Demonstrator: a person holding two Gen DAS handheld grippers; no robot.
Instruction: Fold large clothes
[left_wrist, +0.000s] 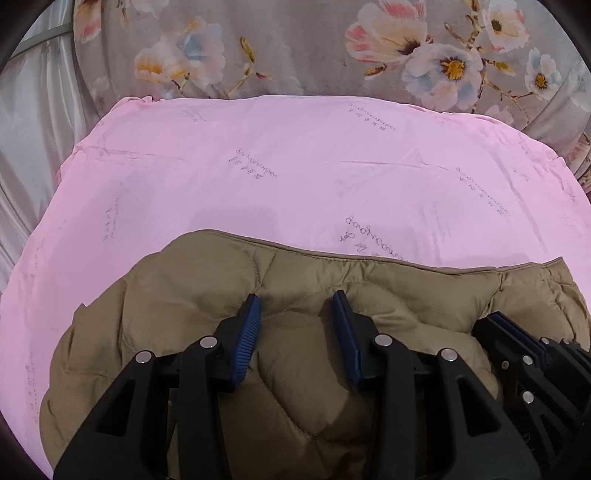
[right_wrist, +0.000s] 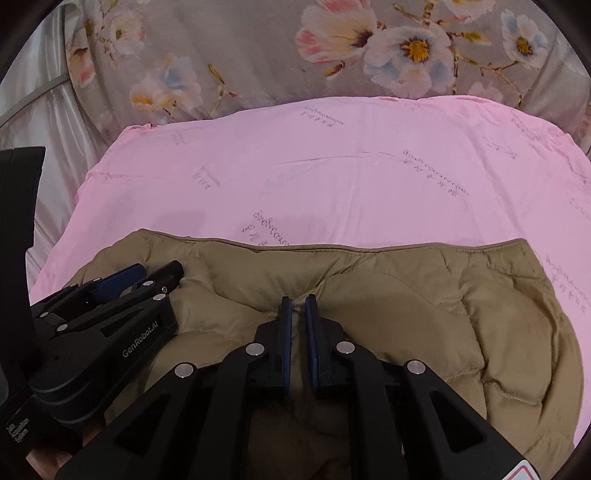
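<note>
A tan quilted puffer jacket (left_wrist: 406, 295) lies bunched on a pink sheet (left_wrist: 295, 166), its seamed edge facing away from me. My left gripper (left_wrist: 296, 295) stands partly closed, and a thick puff of the jacket fills the gap between its blue pads (left_wrist: 247, 332). My right gripper (right_wrist: 298, 298) has its pads almost together, with a thin fold of the jacket (right_wrist: 406, 295) between them. The two sit side by side on the jacket. The right gripper (left_wrist: 495, 319) shows at the left view's right edge. The left gripper (right_wrist: 159, 271) shows at the right view's left.
The pink sheet (right_wrist: 369, 177), printed with faint script, stretches beyond the jacket. Behind it lies a grey floral quilt (left_wrist: 295, 48). Shiny grey cloth (left_wrist: 33, 129) hangs at the far left. A black slab of the left device (right_wrist: 18, 192) fills the right view's left edge.
</note>
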